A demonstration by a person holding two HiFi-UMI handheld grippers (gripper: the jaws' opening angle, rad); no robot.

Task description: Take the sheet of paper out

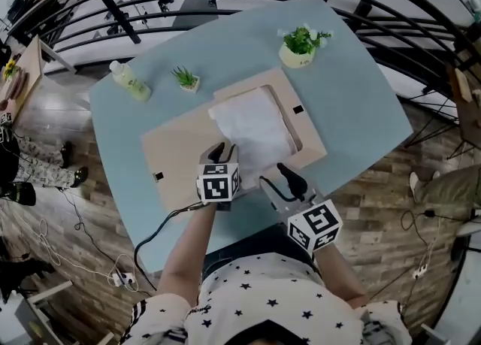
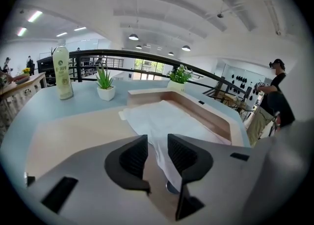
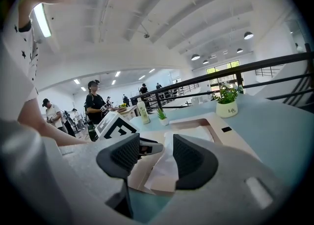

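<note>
Pale blue table (image 1: 361, 110) by a railing, bottle (image 1: 129, 80) far left. Beige folder (image 1: 176, 152) lies open flat. Left gripper (image 1: 223, 148): jaws slightly apart, sheet's near edge in the gap, not pinched. Sheet of paper (image 1: 255, 129) sits mostly in the folder's recessed frame, with its near end spilling out. Right gripper (image 1: 289, 174): unclenched, just short of the sheet. I'd pinch the loose edge only and pull low to avoid creasing.

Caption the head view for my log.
Left tool and right tool, both open, at the near edge of a white sheet on tan cardboard.
</note>
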